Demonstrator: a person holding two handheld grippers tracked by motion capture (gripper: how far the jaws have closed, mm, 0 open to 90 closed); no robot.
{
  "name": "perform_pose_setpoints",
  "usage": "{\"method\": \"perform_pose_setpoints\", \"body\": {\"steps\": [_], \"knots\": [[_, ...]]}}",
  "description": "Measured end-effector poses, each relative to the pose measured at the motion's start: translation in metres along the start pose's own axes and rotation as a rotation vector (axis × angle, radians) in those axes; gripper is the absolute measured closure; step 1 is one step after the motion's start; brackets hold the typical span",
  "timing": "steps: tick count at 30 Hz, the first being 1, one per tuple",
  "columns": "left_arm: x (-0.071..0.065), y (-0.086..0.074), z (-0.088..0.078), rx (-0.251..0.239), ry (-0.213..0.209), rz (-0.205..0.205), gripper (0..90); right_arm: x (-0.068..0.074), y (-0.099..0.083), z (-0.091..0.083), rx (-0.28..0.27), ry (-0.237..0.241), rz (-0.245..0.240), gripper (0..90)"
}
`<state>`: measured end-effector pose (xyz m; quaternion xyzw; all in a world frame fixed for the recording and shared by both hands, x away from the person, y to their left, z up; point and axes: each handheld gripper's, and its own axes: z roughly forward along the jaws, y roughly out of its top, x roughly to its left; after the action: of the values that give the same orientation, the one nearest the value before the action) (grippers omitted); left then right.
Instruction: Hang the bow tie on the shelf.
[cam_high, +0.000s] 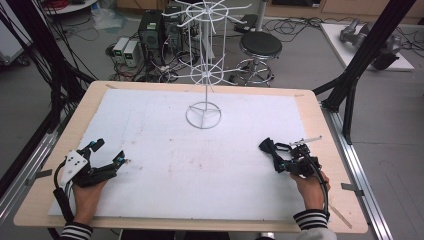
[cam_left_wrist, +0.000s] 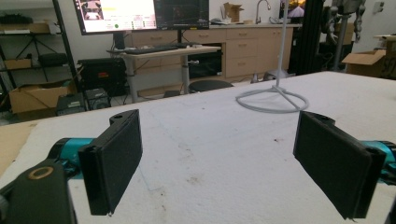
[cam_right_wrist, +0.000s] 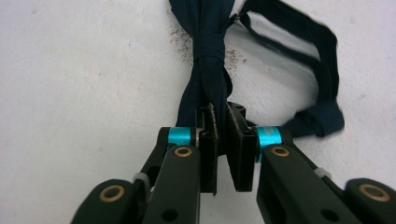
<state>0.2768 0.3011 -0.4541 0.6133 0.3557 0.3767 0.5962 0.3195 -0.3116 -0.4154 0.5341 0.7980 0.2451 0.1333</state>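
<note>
High view: the right gripper (cam_high: 276, 156) rests low on the white mat (cam_high: 200, 165), near the person's right edge of it, with its jaws pinched on a dark bow tie (cam_high: 270, 150). The tie lies on the mat at and just beyond the jaw tips, its thin strap (cam_high: 284, 146) looping beside the gripper. The left gripper (cam_high: 107, 152) sits well apart at the other side of the mat, jaws spread with nothing between them. A white wire rack (cam_high: 205, 60) stands beyond both grippers, roughly midway between them, its ring base (cam_high: 203, 115) on the mat; the bare mat between it and either gripper holds nothing in the way. A black stool (cam_high: 260, 46) and computer boxes (cam_high: 150, 30) stand on the floor past the table's far edge.

Left gripper view: the two pads (cam_left_wrist: 114, 158) stand wide apart over bare, lightly stained mat. Ahead and to the right of them is the rack's ring base (cam_left_wrist: 272, 99) with its post rising. Behind the table are a desk (cam_left_wrist: 163, 50), a monitor (cam_left_wrist: 140, 14) and cabinets (cam_left_wrist: 243, 46).

Right gripper view: the jaws are pressed together on one wing of the bow tie (cam_right_wrist: 208, 74), the fabric caught between the pads (cam_right_wrist: 208, 144). The knot (cam_right_wrist: 208, 46) lies just ahead of the tips, and the strap (cam_right_wrist: 322, 79) curls away to the right, lying on the mat.
</note>
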Motion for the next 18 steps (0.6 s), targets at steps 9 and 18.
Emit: {"method": "perform_pose_setpoints", "body": {"steps": [9,18], "knots": [[0.0,0.0,0.0,0.0,0.0,0.001,16.0,0.0,-0.003,-0.002,-0.03,0.011,-0.011,85.3],[0.0,0.0,0.0,0.0,0.0,0.002,16.0,0.004,-0.004,-0.012,-0.16,0.071,0.013,85.4]]}}
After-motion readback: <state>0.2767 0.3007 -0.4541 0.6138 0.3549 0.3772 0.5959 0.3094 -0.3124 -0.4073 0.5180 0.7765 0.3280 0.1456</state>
